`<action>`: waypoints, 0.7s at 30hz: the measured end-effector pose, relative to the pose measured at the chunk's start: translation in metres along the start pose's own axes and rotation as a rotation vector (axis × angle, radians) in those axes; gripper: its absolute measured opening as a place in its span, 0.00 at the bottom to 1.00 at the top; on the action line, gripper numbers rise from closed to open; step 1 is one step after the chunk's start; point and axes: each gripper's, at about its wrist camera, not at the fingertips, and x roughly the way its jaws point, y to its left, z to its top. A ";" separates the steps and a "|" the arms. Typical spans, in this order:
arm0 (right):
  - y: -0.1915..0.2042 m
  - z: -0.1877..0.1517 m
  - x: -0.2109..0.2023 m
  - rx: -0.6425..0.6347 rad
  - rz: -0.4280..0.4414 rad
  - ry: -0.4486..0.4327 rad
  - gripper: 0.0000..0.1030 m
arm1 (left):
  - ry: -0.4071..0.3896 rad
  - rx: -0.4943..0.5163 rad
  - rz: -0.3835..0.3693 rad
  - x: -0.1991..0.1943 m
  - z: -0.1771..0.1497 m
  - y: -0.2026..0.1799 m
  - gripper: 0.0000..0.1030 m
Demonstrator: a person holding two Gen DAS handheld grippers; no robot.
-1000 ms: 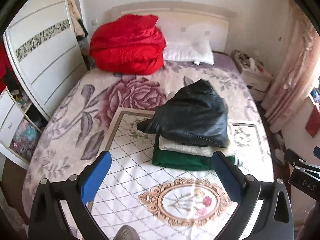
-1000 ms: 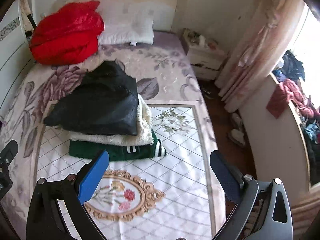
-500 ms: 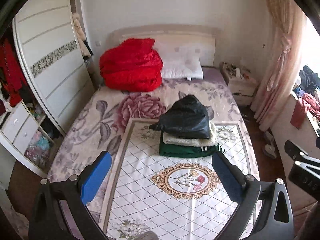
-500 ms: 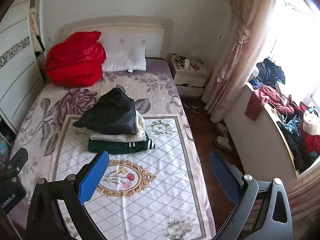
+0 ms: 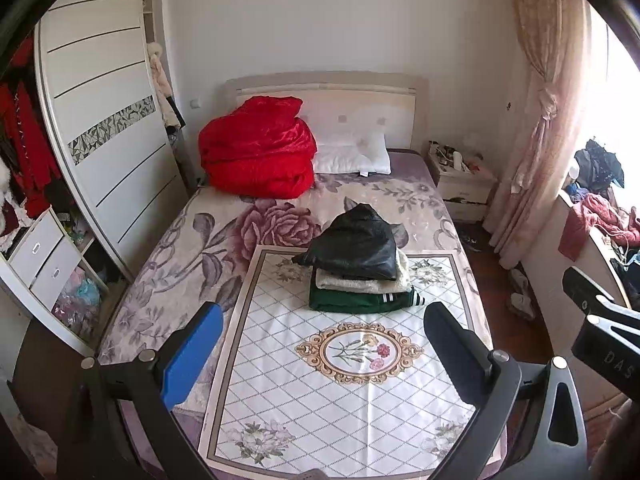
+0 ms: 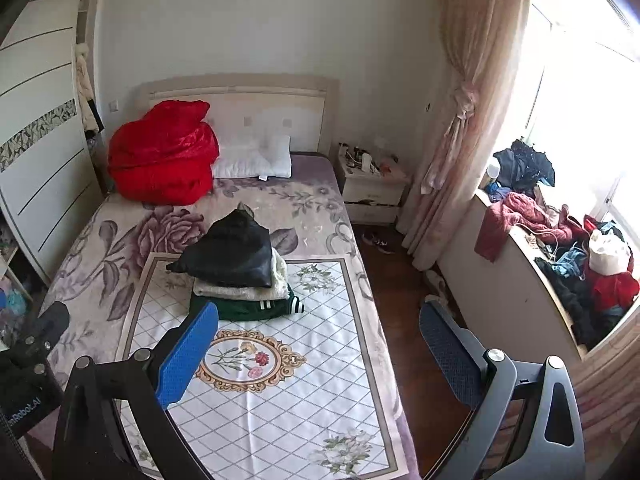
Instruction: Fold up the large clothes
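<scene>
Folded clothes stack (image 5: pixel 360 264) is sitting mid-bed (image 5: pixel 168 264) on the white patterned cloth (image 5: pixel 320 400): black jacket (image 6: pixel 230 254) topping cream and green garments. Left gripper (image 5: pixel 320 344) and right gripper (image 6: pixel 320 344) are hanging well apart from it, jaws spread, holding nothing.

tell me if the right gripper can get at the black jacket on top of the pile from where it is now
Probably not without moving in. The right gripper is open and empty, held back above the foot of the bed; the black jacket tops the pile well ahead. Nothing blocks the way.
</scene>
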 end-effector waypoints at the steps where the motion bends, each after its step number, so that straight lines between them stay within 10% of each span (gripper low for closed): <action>1: -0.002 0.001 -0.005 0.001 0.002 0.000 0.99 | 0.006 -0.007 -0.014 -0.003 0.000 0.000 1.00; 21: -0.011 0.030 -0.042 -0.018 0.043 -0.033 0.99 | -0.023 -0.036 0.017 -0.033 0.011 0.002 1.00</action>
